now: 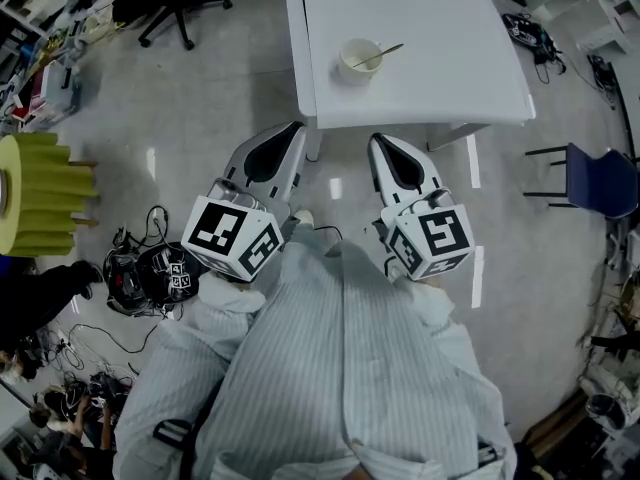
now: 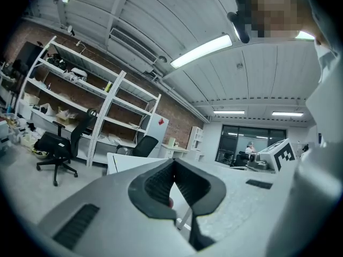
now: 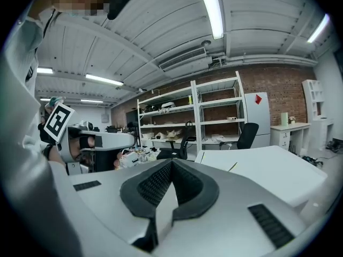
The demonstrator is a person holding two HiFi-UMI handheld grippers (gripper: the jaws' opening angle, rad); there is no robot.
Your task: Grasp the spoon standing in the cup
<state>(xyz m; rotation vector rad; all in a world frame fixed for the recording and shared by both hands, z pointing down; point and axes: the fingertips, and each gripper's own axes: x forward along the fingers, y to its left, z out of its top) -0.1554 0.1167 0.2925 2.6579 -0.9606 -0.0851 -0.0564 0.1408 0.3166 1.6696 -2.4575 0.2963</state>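
A white cup (image 1: 359, 60) stands on the white table (image 1: 430, 78), near its front edge. A spoon (image 1: 381, 55) leans in the cup with its handle pointing right. Both grippers are held close to my body, short of the table's near edge. The left gripper (image 1: 296, 128) is shut with nothing between its fingers, its tip below the table's front left corner. To its right, the right gripper (image 1: 378, 140) is likewise shut and empty. In the left gripper view the jaws (image 2: 172, 165) meet at their tips. The right gripper view shows its jaws (image 3: 171, 164) closed, with the table (image 3: 262, 165) ahead.
A black office chair (image 1: 180, 8) stands on the floor left of the table, and a blue chair (image 1: 600, 178) at the right. A yellow ribbed object (image 1: 40, 193) is at the far left. A black device and cables (image 1: 150, 273) lie on the floor beside my left side.
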